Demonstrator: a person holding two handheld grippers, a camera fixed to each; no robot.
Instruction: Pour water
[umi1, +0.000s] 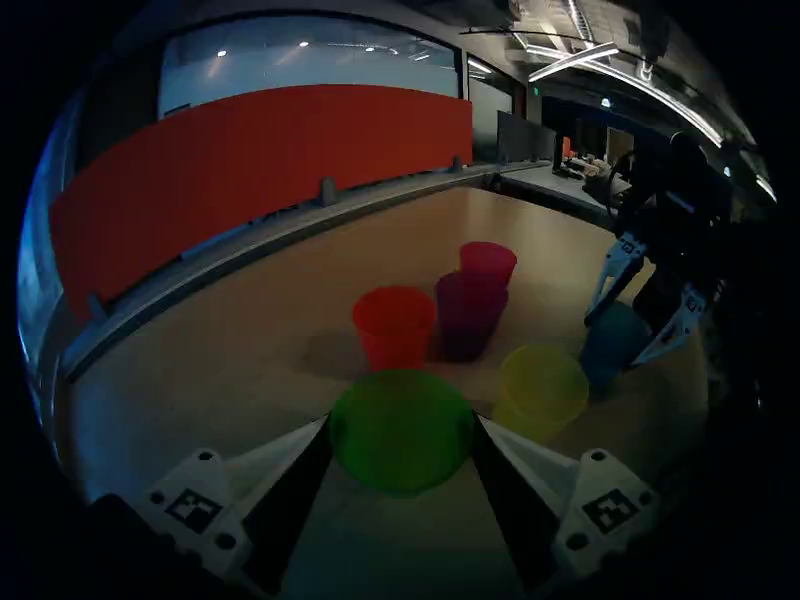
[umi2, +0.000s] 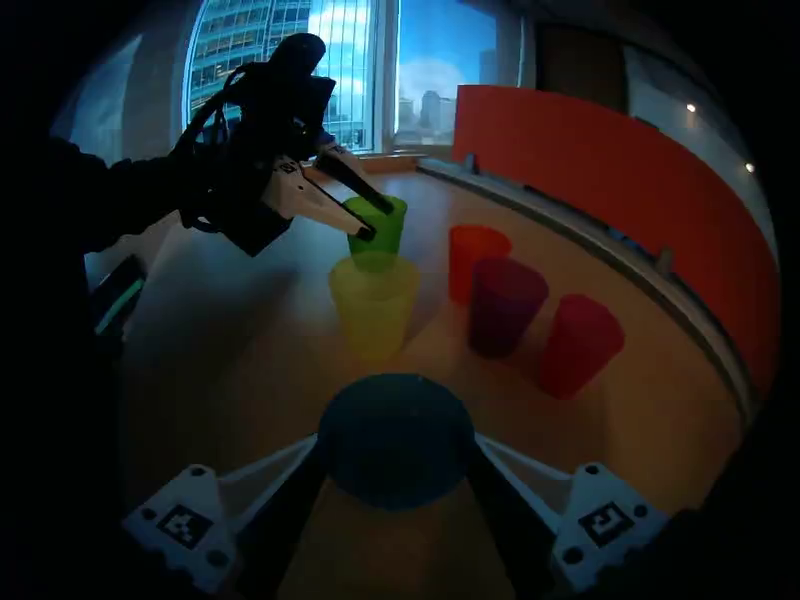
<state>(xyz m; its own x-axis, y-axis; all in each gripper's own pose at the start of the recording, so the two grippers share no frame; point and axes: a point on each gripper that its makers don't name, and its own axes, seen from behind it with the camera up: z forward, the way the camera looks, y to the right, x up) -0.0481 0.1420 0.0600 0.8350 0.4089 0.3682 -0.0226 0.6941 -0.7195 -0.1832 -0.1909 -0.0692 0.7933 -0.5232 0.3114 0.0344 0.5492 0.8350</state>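
The left gripper (umi1: 401, 424) clasps the green cup (umi1: 400, 445) and the right gripper (umi2: 396, 442) the blue cup (umi2: 395, 425), fingers pressed to their sides, each just beside the yellow cup (umi1: 541, 390), apparently readied for pouring.

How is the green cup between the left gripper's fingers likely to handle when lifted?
Probably light and slightly flexible: the green cup looks like thin translucent plastic, so a hard squeeze from the left gripper may dent it. Its smooth wall, narrowing toward the base, might slide through a loose grip. Any water inside cannot be seen.
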